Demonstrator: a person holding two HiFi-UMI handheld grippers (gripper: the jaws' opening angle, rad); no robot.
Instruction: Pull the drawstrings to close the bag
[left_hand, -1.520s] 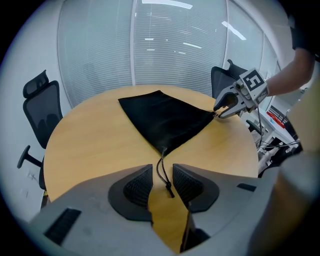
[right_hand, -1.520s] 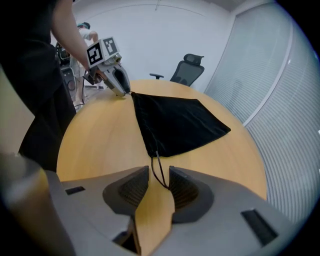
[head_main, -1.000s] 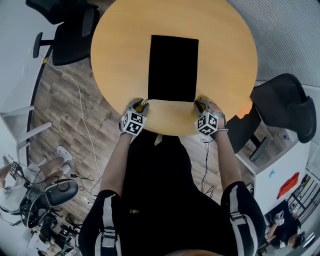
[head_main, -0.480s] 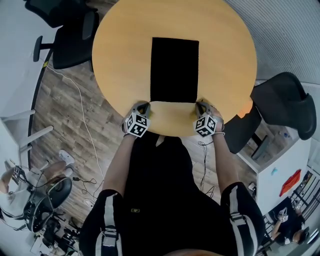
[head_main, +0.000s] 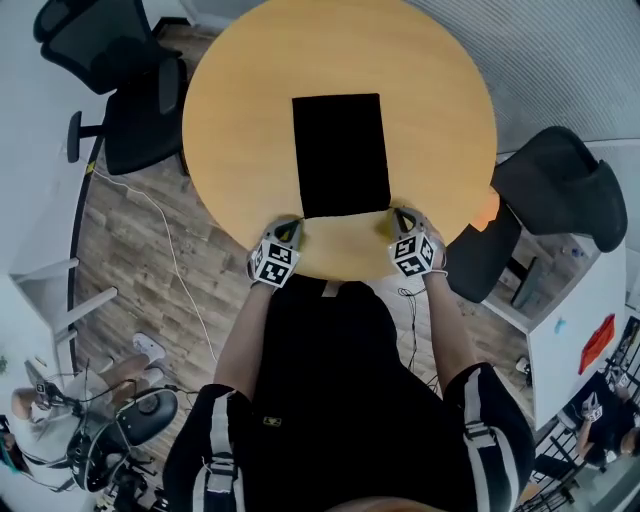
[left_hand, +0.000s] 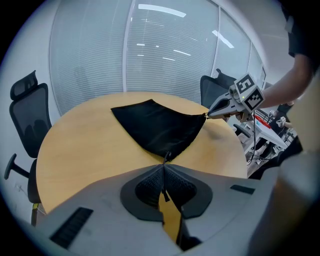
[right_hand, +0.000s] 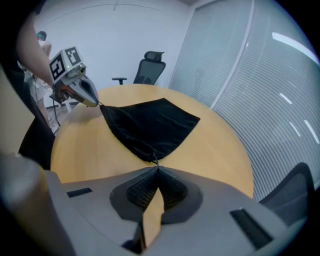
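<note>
A flat black drawstring bag (head_main: 340, 155) lies on the round wooden table (head_main: 230, 120), its mouth toward the table's near edge. My left gripper (head_main: 290, 222) is at the bag's near left corner, shut on the thin black drawstring (left_hand: 166, 156) that comes out of that corner. At the near right corner my right gripper (head_main: 400, 215) is shut on the other drawstring (right_hand: 154, 161). In each gripper view the bag (left_hand: 160, 130) (right_hand: 150, 125) runs from that gripper's own jaws to the other gripper's tip, and its near edge looks stretched between them.
Black office chairs stand at the table's left (head_main: 130, 90) and right (head_main: 560, 200). A white cable (head_main: 170, 260) trails over the wooden floor on the left. White furniture (head_main: 570, 330) stands to the right. The table's near edge is just under both grippers.
Both grippers have drawn in to the bag's near corners. The right one has rolled and lifted slightly. The bag lies in the same place on the table.
</note>
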